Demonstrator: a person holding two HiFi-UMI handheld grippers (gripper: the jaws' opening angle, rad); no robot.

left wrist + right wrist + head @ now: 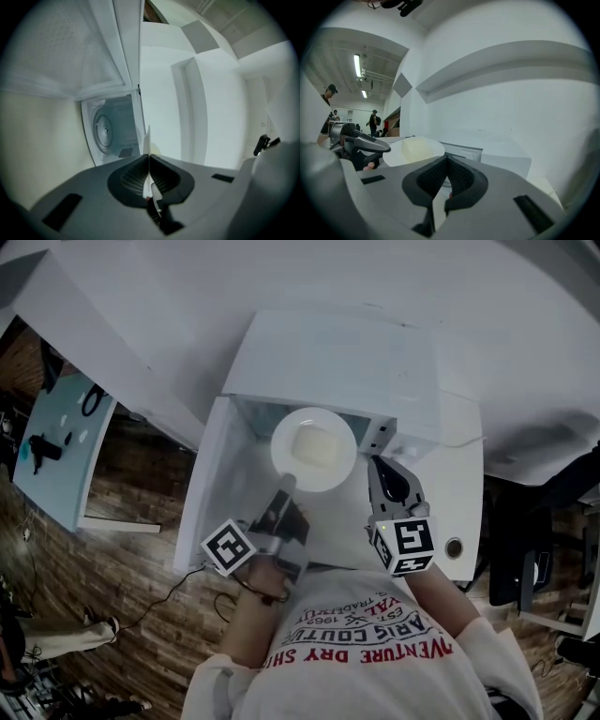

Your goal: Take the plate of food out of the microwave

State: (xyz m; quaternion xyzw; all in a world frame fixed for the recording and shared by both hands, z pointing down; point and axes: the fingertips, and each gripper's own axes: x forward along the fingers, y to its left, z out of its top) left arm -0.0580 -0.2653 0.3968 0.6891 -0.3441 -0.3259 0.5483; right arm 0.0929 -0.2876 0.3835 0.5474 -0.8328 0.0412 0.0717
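Head view, contents listed.

- **Plate** [314, 448]: white and round, carrying a pale block of food [317, 444]. It sits at the mouth of the microwave [328, 352], just ahead of the left fingers and held by its near rim.
- **Left gripper** [286, 486]: its fingers pinch that rim, which shows edge-on between them in the left gripper view. The bare cavity [115, 126] lies beyond the fingers and to their left.
- **Right gripper** [377, 470]: its fingers are pressed together on nothing. The plate is just to their left, ungripped.
- **Door** [202, 488]: swung open, off to the left of the left fingers.
- **Step in hand, as judged:** drawing the plate out of the cavity, largely done.
- **Next move calls for:** a level carry back clear of the door, then a set-down on the bench [459, 493]. With only one rim pinched, tilt is the hazard.
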